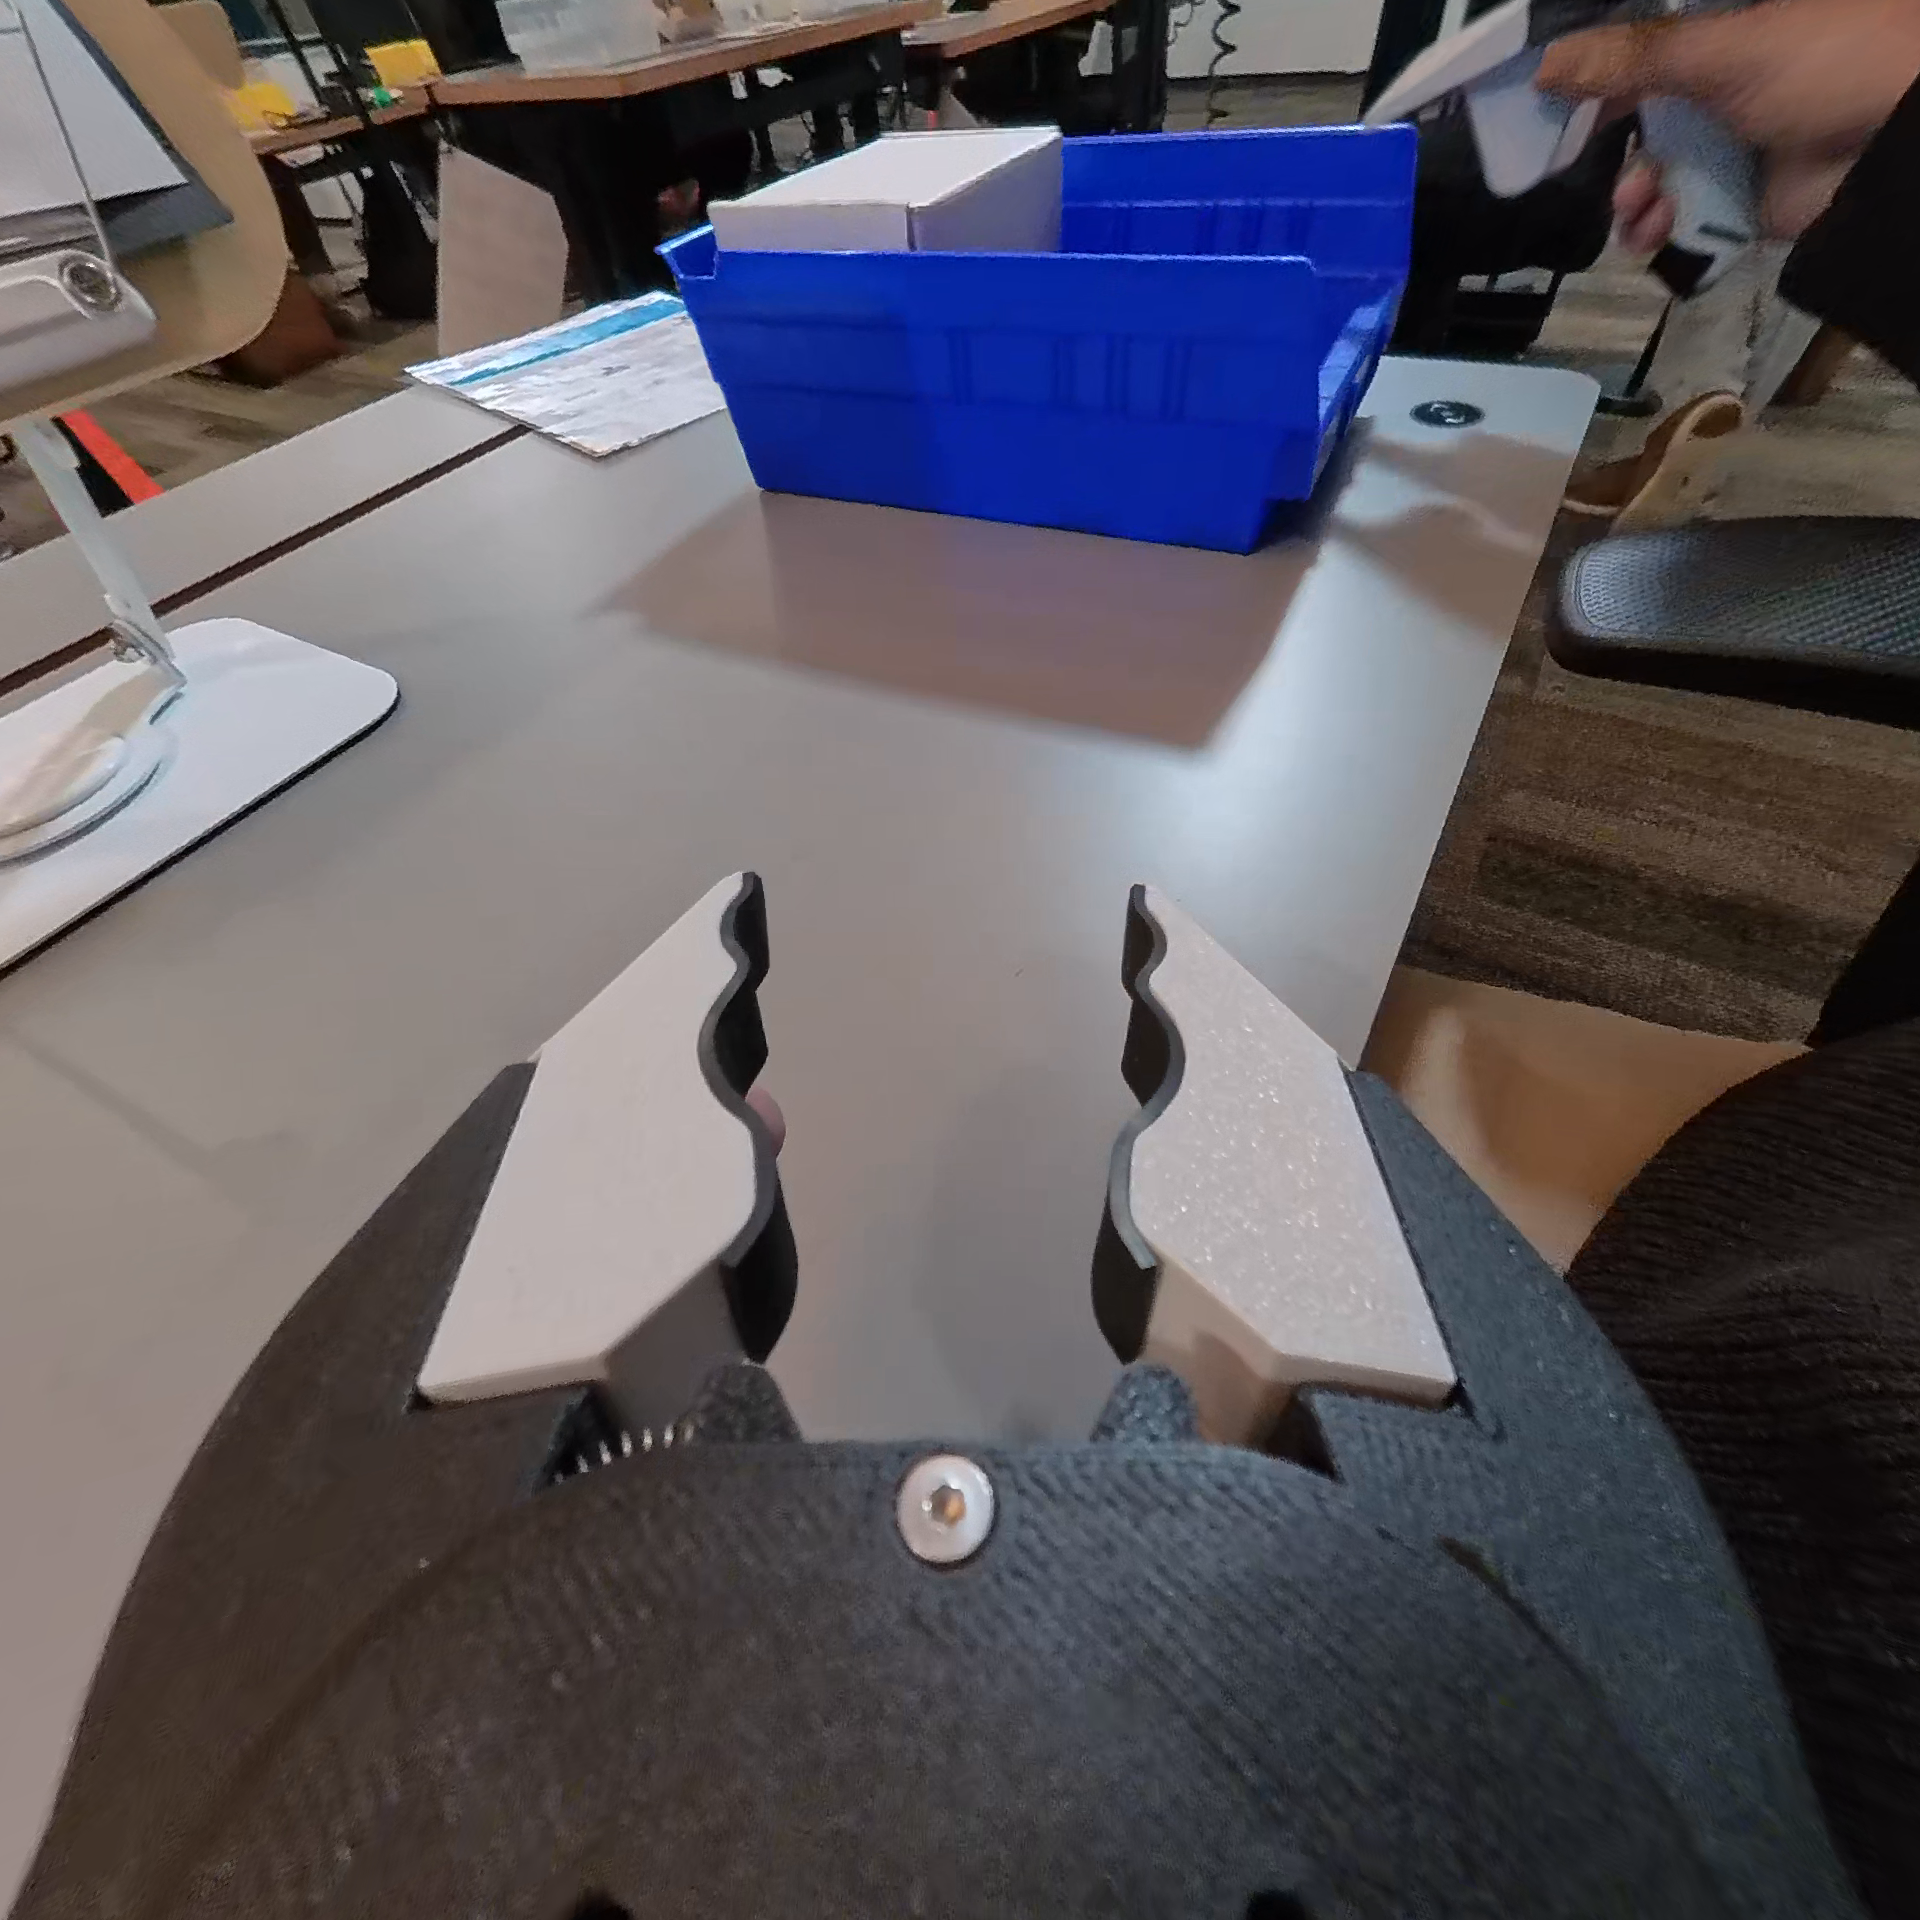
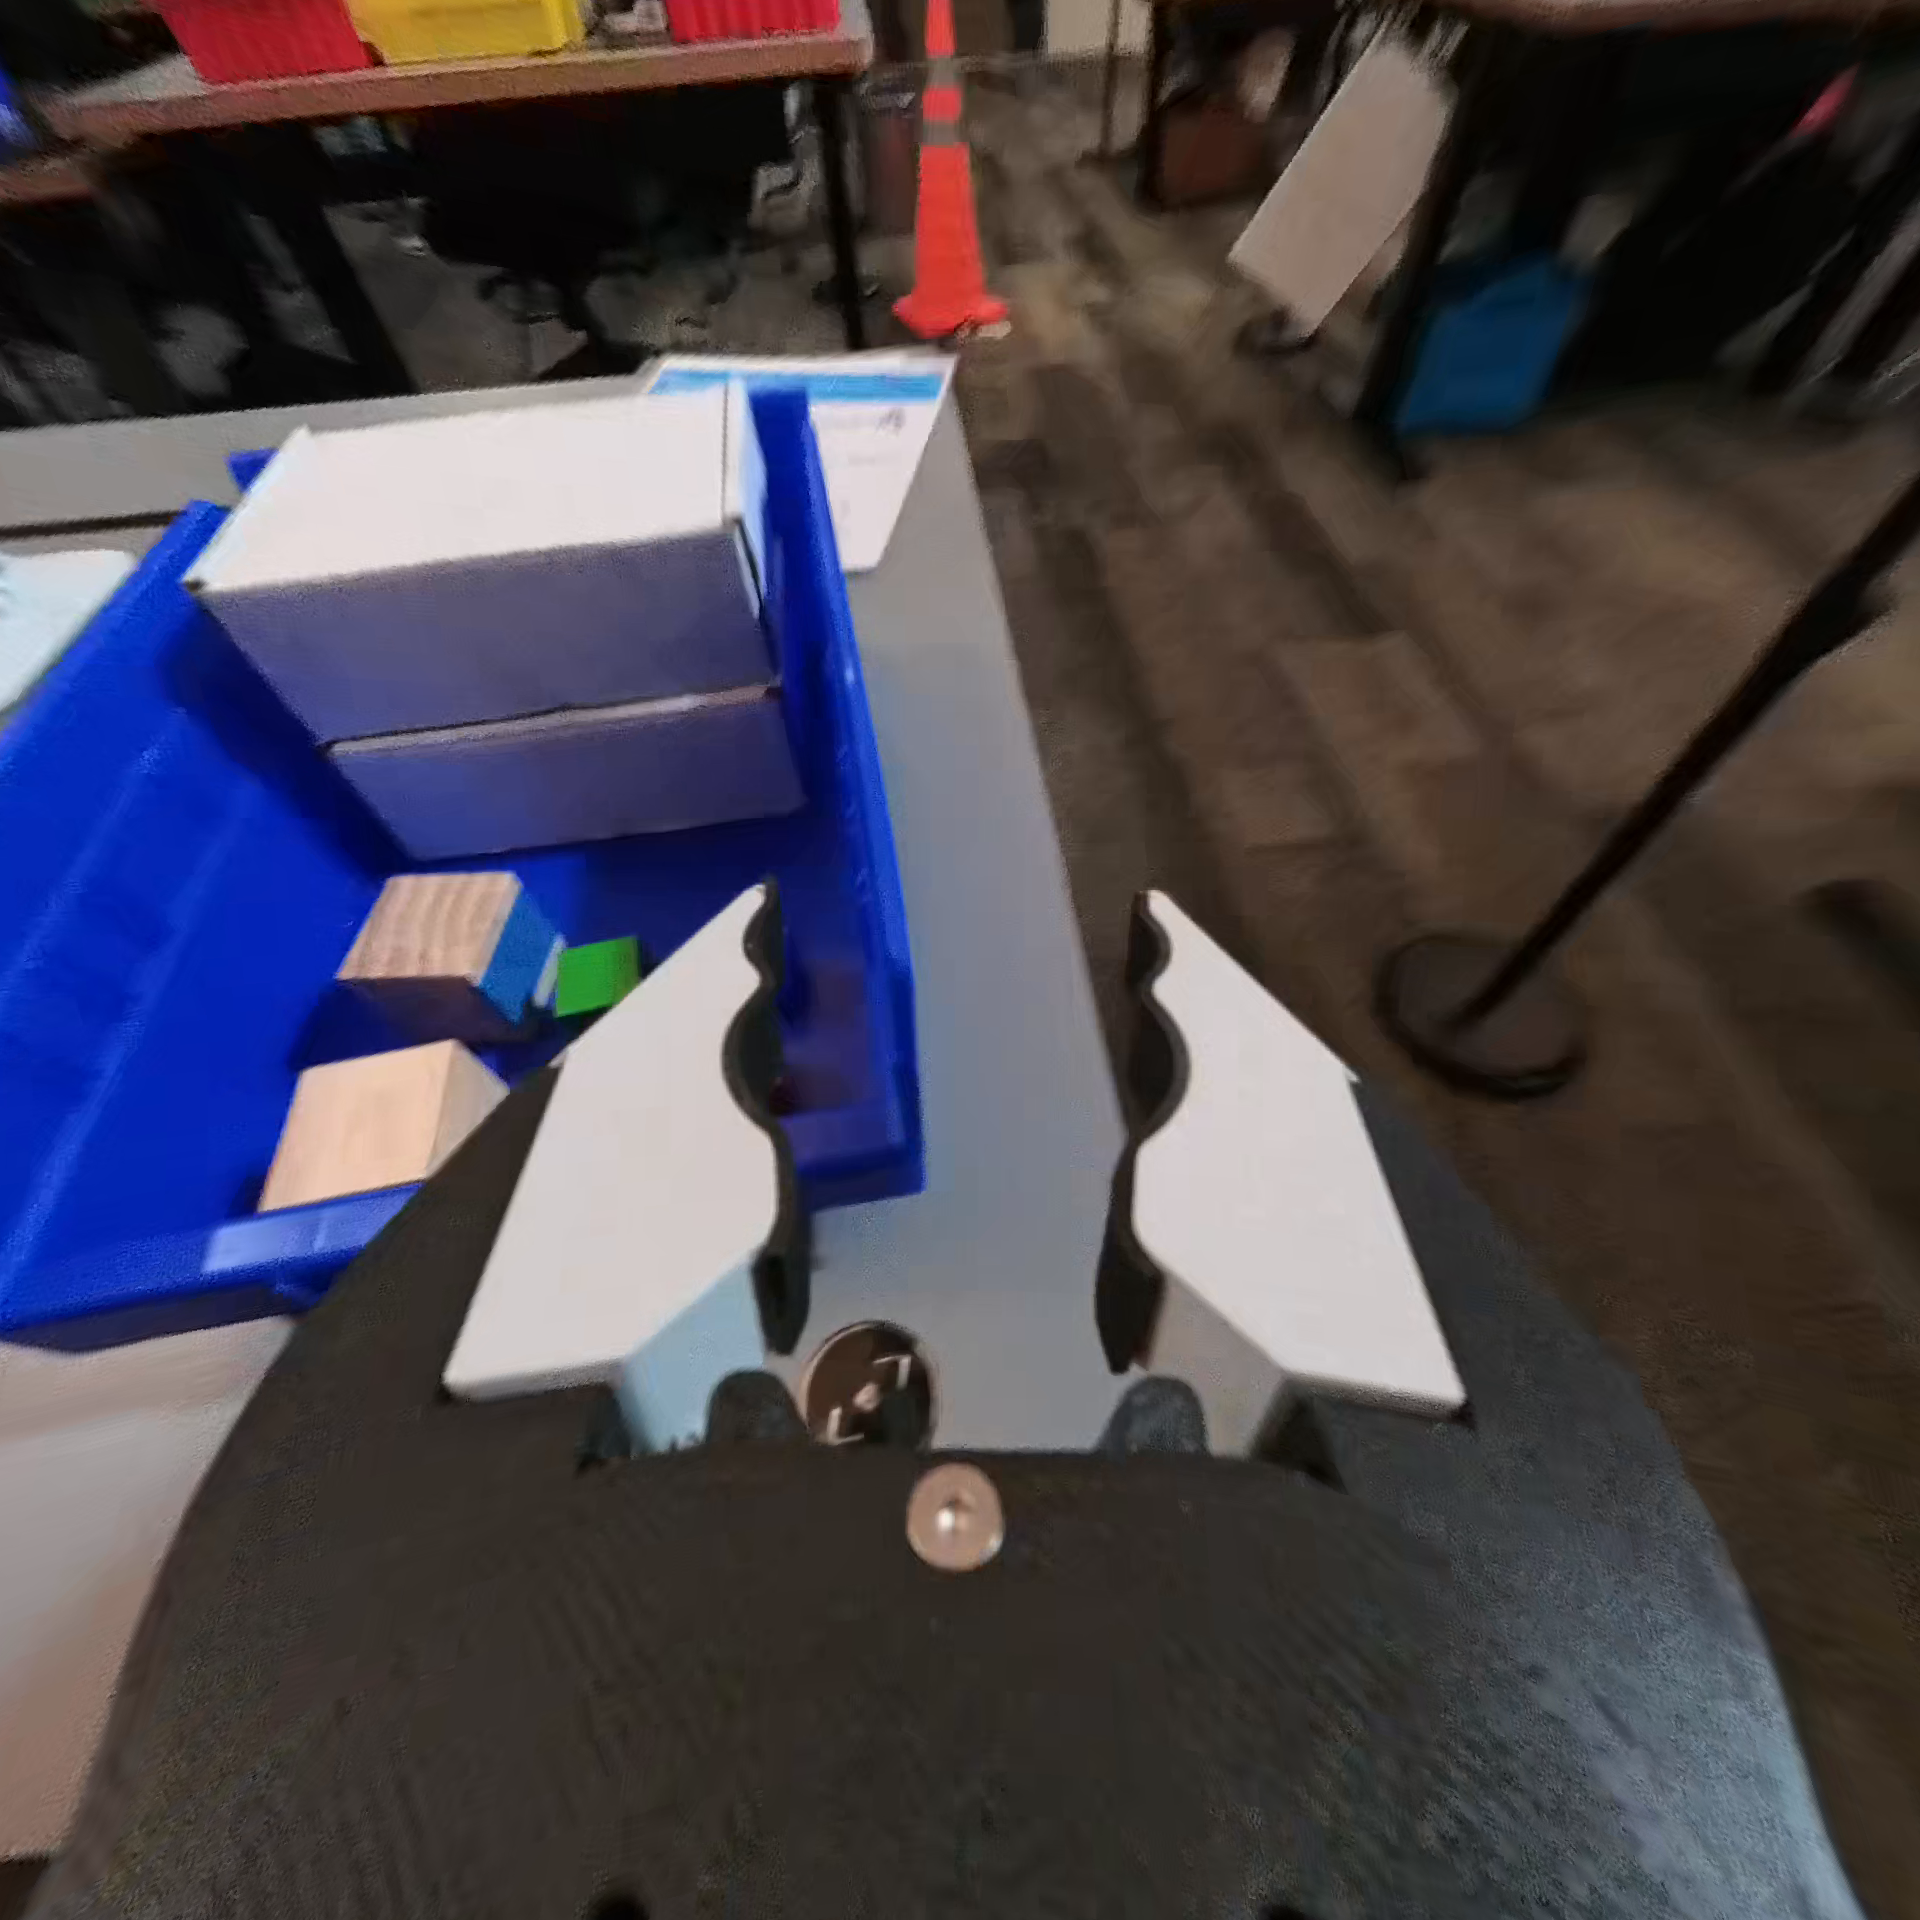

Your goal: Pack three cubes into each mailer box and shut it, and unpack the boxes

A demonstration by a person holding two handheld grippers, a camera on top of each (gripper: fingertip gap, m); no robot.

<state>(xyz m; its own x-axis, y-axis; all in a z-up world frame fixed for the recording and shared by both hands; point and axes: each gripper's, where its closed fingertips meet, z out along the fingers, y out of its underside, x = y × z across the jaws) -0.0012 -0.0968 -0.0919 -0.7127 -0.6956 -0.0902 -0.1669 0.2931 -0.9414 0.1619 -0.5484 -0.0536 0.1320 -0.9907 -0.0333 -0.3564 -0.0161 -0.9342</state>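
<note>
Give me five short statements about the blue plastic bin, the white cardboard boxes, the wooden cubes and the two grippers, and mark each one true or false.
1. The blue plastic bin stands on the grey table. True.
2. The two white cardboard mailer boxes lie side by side on the table outside the bin. False: they are stacked one on the other inside the bin.
3. Wooden cubes lie on the bin floor, outside the boxes. True.
4. The left gripper is shut on a cube. False: it is open and empty above the bare table.
5. The right gripper is open and holds nothing. True.
</note>
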